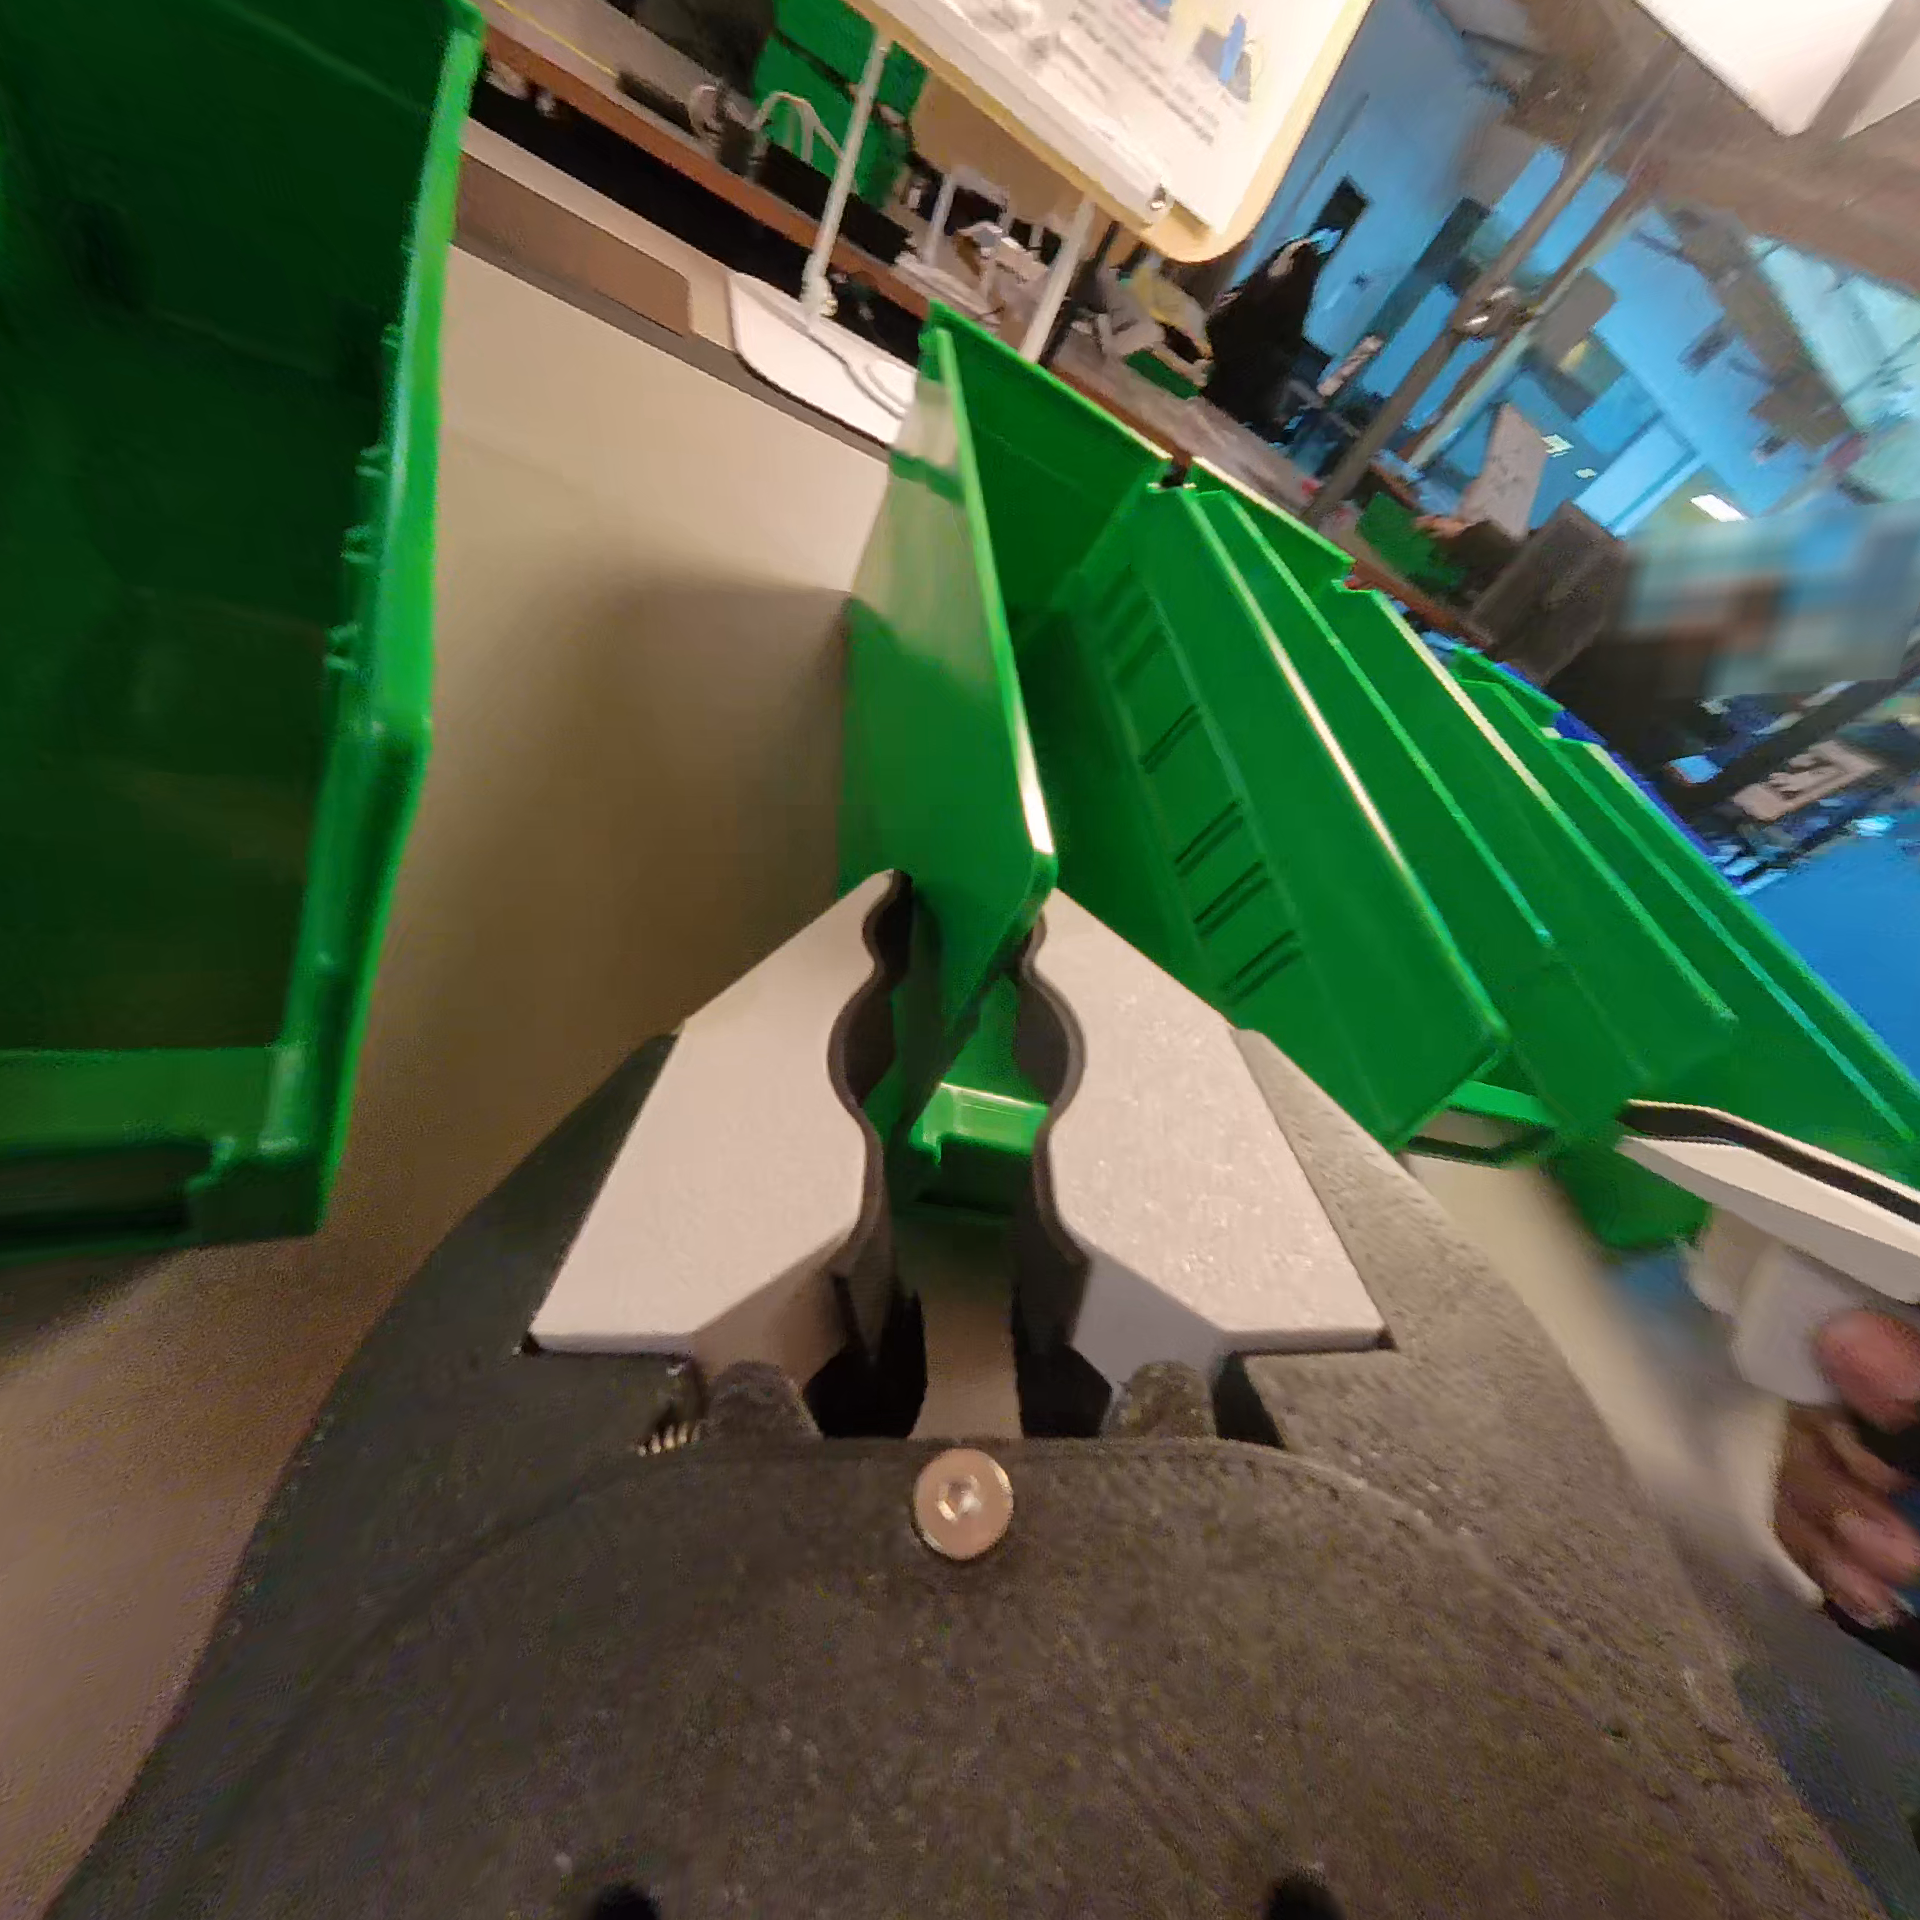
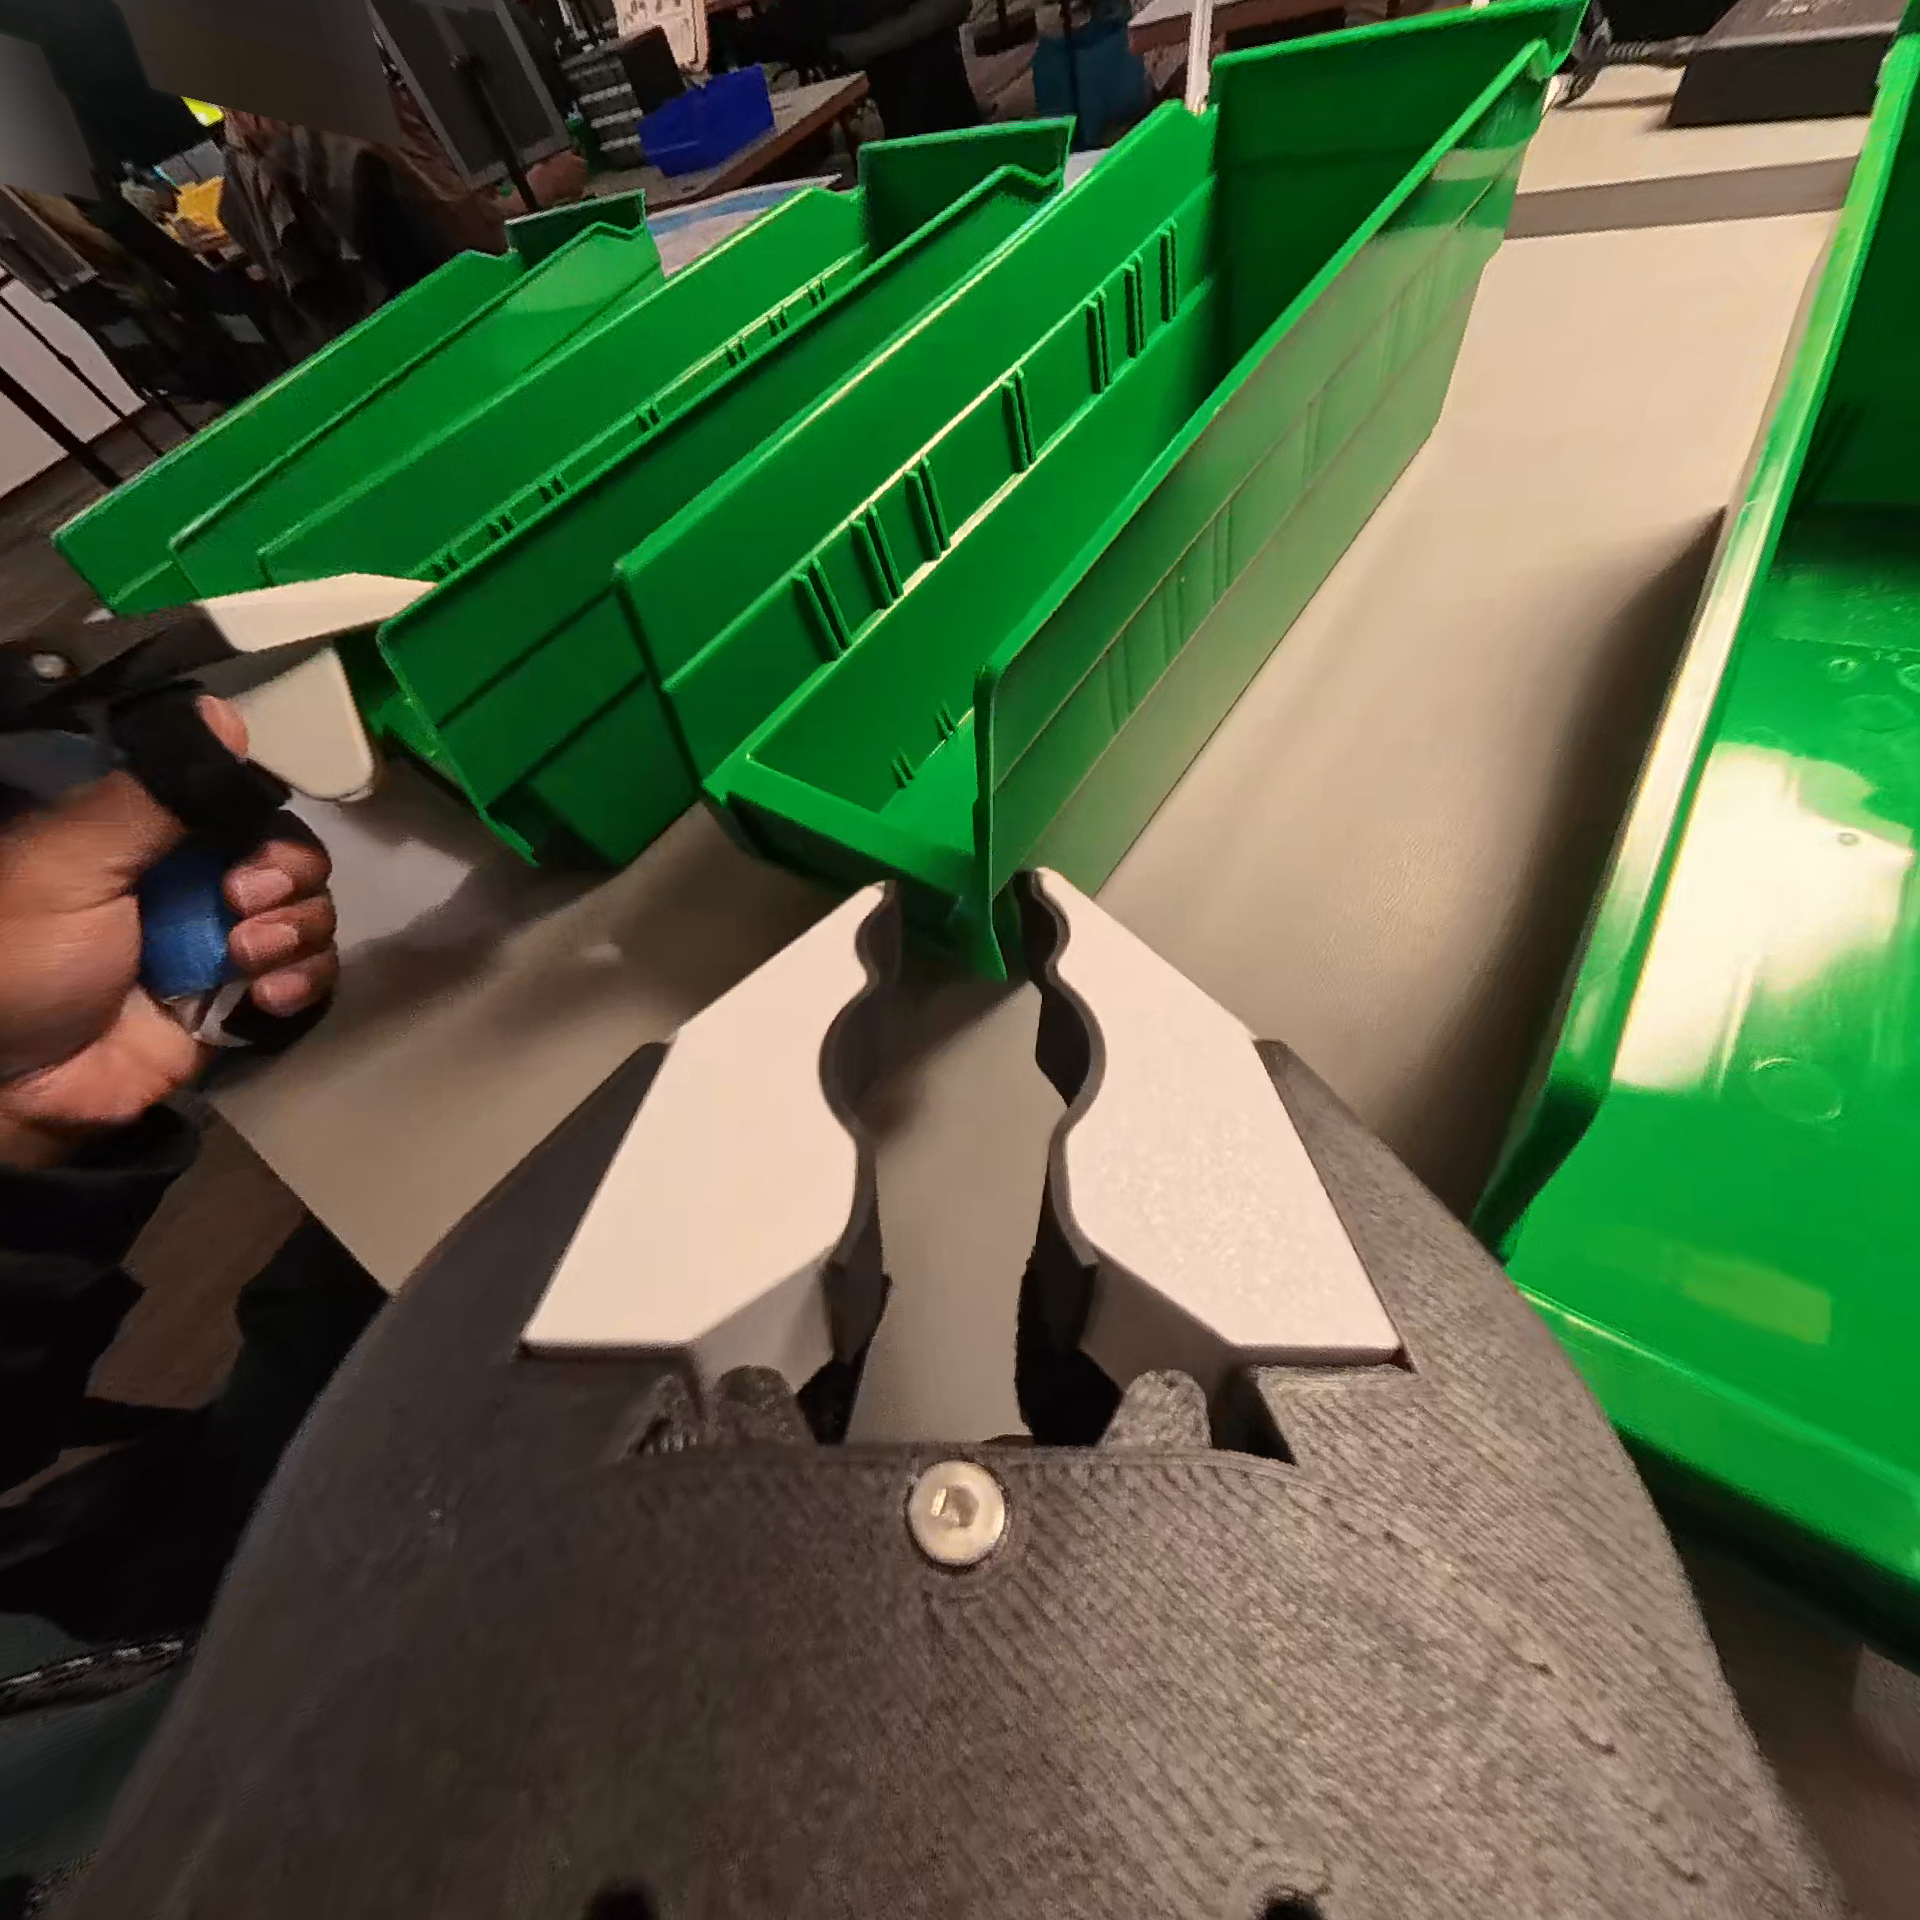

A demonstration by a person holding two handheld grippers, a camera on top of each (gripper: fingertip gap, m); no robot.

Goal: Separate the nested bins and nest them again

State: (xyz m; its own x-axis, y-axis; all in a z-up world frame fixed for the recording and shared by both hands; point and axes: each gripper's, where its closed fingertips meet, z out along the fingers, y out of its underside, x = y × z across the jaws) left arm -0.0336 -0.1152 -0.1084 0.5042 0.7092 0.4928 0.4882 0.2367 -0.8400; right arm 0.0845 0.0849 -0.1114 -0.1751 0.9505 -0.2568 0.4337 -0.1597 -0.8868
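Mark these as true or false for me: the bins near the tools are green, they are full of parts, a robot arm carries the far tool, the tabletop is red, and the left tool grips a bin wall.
1. The narrow bins are green: true.
2. They are full of parts: false, the visible insides are empty.
3. A robot arm carries the far tool: false, a hand holds it.
4. The table is red: false, beige.
5. The left tool grips a green bin wall: true.

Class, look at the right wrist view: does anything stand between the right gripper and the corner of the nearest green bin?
Nothing visible does. The right gripper already has the corner of the nearest green bin between its fingers, with only bare table beside it.
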